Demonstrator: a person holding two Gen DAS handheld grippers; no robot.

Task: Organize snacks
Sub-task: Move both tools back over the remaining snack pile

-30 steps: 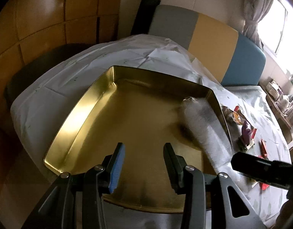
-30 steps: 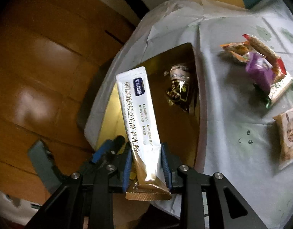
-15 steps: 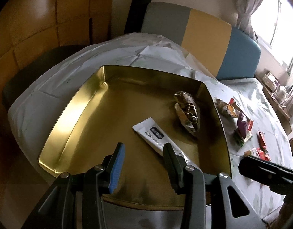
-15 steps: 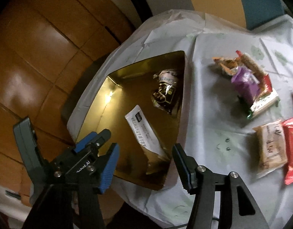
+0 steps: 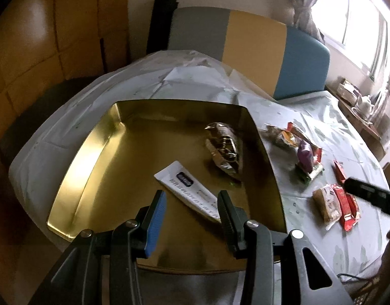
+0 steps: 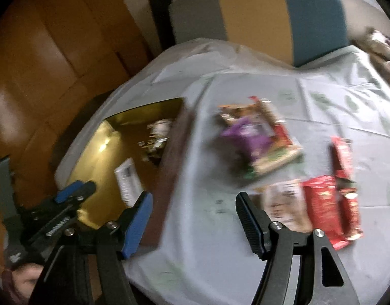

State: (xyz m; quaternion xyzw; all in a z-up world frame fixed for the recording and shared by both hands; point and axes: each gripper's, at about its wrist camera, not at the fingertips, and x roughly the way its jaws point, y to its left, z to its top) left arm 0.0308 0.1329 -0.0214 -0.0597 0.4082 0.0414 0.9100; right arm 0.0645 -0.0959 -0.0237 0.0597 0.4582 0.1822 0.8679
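- Over the tablecloth [image 6: 200,228], your right gripper [image 6: 195,218] is empty, its jaws opening with nothing between them. The view is smeared, so which loose packet it faces is, at a guess, the tan packet [image 6: 286,206] beside the red packets [image 6: 329,203].
- Risk: closing on that crowded cluster could pinch two wrappers at once or push the red ones away.
- Risk: your left gripper [image 5: 192,218], jaws part spread and empty, hovers just above the white sachet [image 5: 187,188] in the gold tray [image 5: 75,167]; lowering could nudge the tray.
- Change: a second ago your right gripper pinched the sachet; it now lies in the tray near the foil packet [image 5: 224,150].
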